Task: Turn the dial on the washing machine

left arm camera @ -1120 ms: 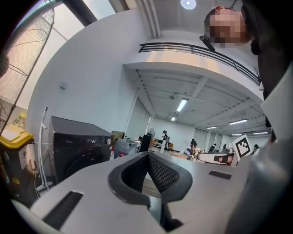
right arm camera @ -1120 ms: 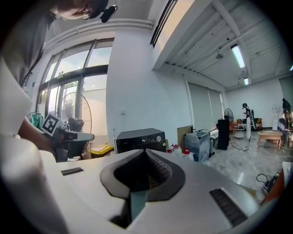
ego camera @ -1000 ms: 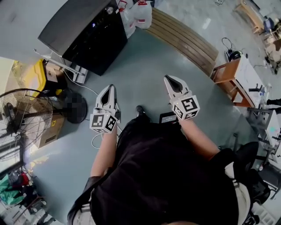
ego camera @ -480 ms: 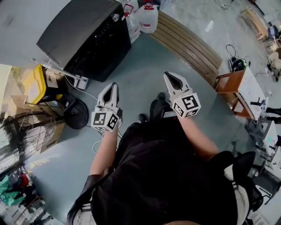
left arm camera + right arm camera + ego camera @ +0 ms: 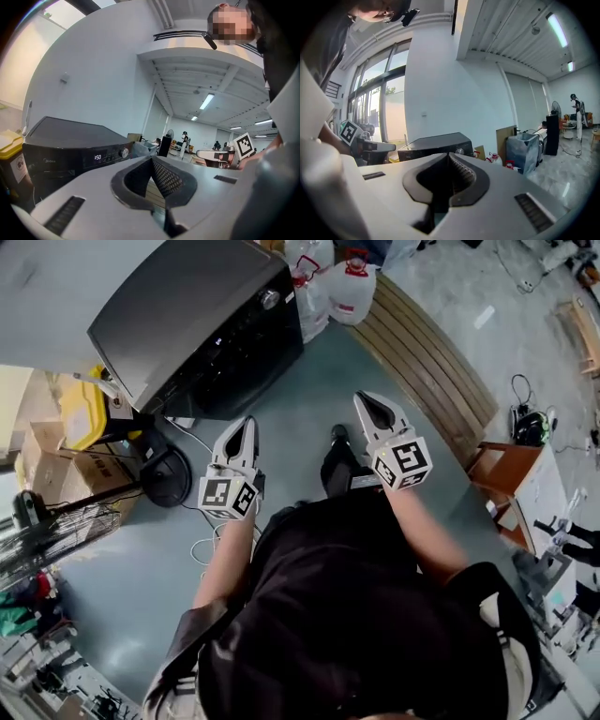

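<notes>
Firstly, left gripper [image 5: 245,424]: jaws closed tip to tip, nothing between them; pointing forward over the floor, marker cube toward the person
Right gripper [image 5: 364,401]: jaws closed, empty; alongside the left gripper, well apart from it, pointing the same way
Washing machine [image 5: 178,320]: black top-loader, ahead of both grippers and toward the left gripper's outer side; well apart from either tip
Dial [image 5: 270,299]: silver knob on the machine's front control panel, at the panel end nearer the right gripper; ahead of the left gripper, untouched; in the left gripper view the dial [image 5: 124,152] sits just above and left of the jaw tips, in the right gripper view the dial [image 5: 461,151] sits just above them
Display [image 5: 97,157]: lit digits on the panel, left of the dial
Jugs [image 5: 349,289]: white, red caps, beside the machine, ahead of the right gripper
Slatted wooden platform [image 5: 427,348]: ahead and to the right gripper's outer side
Yellow bin [image 5: 82,409]: beside the machine, far to the left gripper's outer side
Fan [image 5: 66,526]: left of and behind the left gripper
Floor [image 5: 291,381]: grey, beneath both grippers
</notes>
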`<state>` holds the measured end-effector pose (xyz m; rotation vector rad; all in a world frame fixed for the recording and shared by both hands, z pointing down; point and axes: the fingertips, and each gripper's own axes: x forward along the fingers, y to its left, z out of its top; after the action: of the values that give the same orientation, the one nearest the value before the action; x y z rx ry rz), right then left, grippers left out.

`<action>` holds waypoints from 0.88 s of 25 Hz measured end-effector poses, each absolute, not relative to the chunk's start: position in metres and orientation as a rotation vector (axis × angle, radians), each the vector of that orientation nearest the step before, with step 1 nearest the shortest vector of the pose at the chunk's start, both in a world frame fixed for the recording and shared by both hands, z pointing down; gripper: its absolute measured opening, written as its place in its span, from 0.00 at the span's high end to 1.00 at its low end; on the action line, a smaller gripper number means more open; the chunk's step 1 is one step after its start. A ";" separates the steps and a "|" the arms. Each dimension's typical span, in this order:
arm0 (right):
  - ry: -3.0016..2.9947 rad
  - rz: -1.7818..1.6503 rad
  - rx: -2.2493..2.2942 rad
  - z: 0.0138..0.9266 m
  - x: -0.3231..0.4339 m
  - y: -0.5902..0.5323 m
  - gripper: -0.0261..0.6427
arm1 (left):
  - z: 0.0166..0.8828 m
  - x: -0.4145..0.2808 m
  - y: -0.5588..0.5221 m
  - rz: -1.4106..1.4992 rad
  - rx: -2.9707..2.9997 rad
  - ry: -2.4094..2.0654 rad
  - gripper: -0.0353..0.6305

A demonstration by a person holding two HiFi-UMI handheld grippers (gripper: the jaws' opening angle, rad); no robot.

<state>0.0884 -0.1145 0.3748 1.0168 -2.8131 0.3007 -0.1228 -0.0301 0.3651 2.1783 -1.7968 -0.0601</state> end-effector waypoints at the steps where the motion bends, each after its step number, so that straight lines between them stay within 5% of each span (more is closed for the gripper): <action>1: -2.822 0.301 0.977 0.375 0.082 -0.130 0.92 | 0.365 -0.124 -0.043 -0.053 2.165 -1.810 0.93; 18: -2.894 0.141 0.426 0.434 -0.034 -0.294 0.91 | 0.418 -0.159 -0.172 0.025 1.934 -2.083 0.93; 22: -2.857 0.070 0.358 0.454 -0.065 -0.314 0.81 | 0.440 -0.167 -0.189 0.015 1.906 -2.108 0.93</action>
<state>-0.0645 -0.3137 0.4542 0.3583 -2.8573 0.0702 -0.1673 -0.1889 0.4402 1.9060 -2.1085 0.0148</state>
